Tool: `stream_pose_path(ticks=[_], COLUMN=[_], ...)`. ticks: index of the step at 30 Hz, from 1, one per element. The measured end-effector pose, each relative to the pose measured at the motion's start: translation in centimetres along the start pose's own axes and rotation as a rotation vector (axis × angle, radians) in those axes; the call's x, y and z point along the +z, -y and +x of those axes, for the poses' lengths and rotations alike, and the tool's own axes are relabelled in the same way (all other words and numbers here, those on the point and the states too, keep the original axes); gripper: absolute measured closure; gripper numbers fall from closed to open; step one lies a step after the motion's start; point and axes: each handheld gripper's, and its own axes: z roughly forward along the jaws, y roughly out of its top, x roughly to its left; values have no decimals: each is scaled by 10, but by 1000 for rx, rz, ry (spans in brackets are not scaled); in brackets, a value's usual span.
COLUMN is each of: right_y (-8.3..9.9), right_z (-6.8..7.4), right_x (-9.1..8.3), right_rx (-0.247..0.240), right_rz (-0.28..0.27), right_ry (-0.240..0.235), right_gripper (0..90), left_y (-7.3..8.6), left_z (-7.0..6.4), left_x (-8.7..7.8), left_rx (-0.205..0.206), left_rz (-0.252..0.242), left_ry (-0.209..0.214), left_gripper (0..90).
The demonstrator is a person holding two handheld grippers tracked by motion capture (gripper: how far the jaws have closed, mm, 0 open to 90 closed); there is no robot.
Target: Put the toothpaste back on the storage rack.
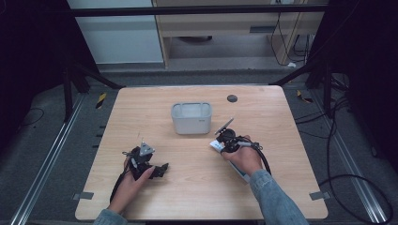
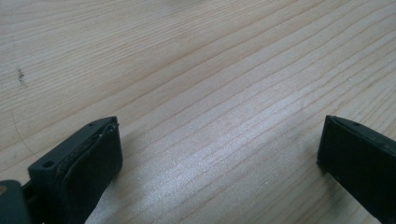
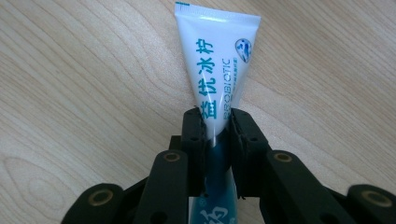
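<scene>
Toothpaste tube (image 3: 217, 70), white with teal lettering, sits pinched between the black jaws of the right gripper (image 3: 217, 140), which press on its flat sides about midway along, the crimped end pointing away from the hand. In the high view the tube (image 1: 217, 145) lies low over the wooden table (image 1: 197, 197) at centre right, its end poking out left of the right gripper (image 1: 224, 140). Holding it across the flat faces probably keeps it from rolling or squirting out of the grip.

At near left, the left gripper (image 1: 159, 169) rests on the table with its jaws spread wide and nothing between them; in its own view bare wood grain runs between the two pads (image 2: 88, 163). It seems parked out of the way.

Farther off, at the table's middle, stands a grey plastic bin (image 1: 191, 118), open at the top, just beyond the tube; it looks the likely destination. Bare table lies between tube and bin, and every table edge is well apart from both grippers. A small dark disc (image 1: 232, 98) sits near the far edge.
</scene>
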Motion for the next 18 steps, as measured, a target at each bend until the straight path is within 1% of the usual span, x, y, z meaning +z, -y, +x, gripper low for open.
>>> stream_pose_path(ticks=[3, 8, 9, 10, 11, 17, 18], right_y=[3, 3, 3, 3, 3, 1, 1], right_z=[-3, -3, -2, -2, -2, -5, -6], right_x=[-2, -5, -7, -8, -11, -19, -23], right_rx=[19, 21, 26, 17, 27, 23, 23], right_rz=[-21, -34, -39, -41, -47, -64, -68], right_ry=[-15, -12, -18, -13, -13, -5, -1], right_gripper=[784, 787, 788, 788, 789, 793, 794], left_y=[0, 0, 0, 0, 0, 0, 0], left_z=[0, 0, 0, 0, 0, 0, 0], left_x=[0, 0, 0, 0, 0, 0, 0], left_rx=[0, 0, 0, 0, 0, 0, 0], left_rz=[0, 0, 0, 0, 0, 0, 0], left_ry=[0, 0, 0, 0, 0, 0, 0], left_gripper=[0, 0, 0, 0, 0, 0, 0])
